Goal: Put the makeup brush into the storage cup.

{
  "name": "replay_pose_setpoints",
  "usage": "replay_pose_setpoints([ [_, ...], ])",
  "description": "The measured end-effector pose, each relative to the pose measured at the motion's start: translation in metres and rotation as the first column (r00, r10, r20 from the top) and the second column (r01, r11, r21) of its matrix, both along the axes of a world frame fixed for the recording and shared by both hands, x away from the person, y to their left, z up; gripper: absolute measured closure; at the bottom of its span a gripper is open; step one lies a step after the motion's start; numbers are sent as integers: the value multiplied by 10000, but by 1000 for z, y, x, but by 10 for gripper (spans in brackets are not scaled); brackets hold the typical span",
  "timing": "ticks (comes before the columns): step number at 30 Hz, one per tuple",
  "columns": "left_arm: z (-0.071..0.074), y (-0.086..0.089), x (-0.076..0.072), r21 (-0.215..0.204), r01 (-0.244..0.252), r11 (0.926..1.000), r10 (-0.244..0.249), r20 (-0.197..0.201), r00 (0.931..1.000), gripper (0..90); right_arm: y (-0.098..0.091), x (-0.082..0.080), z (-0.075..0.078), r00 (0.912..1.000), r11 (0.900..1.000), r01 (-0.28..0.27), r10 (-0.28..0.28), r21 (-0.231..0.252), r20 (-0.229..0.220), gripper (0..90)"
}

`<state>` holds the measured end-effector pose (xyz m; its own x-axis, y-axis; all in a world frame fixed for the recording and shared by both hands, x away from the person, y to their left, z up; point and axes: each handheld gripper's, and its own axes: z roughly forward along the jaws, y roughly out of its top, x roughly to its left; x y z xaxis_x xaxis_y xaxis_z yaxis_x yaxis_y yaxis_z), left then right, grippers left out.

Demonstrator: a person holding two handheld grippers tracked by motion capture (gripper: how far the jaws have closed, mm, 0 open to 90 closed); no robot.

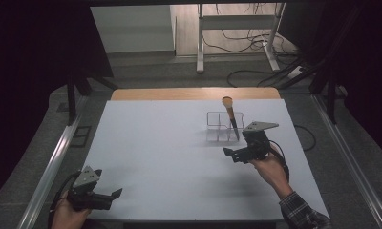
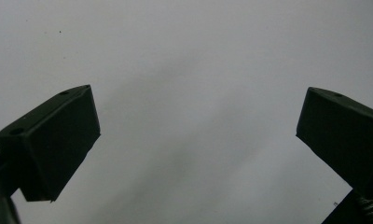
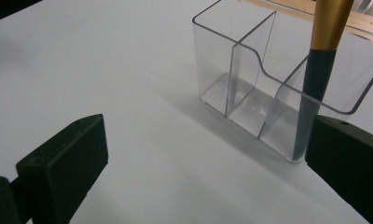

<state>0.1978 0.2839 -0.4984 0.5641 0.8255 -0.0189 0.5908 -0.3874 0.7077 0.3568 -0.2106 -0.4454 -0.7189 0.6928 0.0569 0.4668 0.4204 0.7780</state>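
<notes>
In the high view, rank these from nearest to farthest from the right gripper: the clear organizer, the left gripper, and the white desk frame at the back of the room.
From the right gripper:
1. Clear organizer, just beyond it on the table, with a brush standing in it.
2. Left gripper, across the table at the near left corner.
3. White desk frame, on the floor past the table's far edge.

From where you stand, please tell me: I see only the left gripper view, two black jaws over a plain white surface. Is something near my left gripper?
Observer: No. The left gripper sits at the table's near left corner, jaws open.
Operator: Where is the work?
Observer: A clear organizer stands far right, beside the right gripper.
Operator: Is it empty?
Observer: No, a brush stands in one end compartment.
</notes>
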Motion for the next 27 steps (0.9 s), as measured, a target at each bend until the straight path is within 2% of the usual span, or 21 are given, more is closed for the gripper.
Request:
replay_pose_setpoints([
  [27,0,0,0,57,-7,10000,7,67,10000,0,-7,-21,-6,10000,9997,30,-31,-255,-30,0],
])
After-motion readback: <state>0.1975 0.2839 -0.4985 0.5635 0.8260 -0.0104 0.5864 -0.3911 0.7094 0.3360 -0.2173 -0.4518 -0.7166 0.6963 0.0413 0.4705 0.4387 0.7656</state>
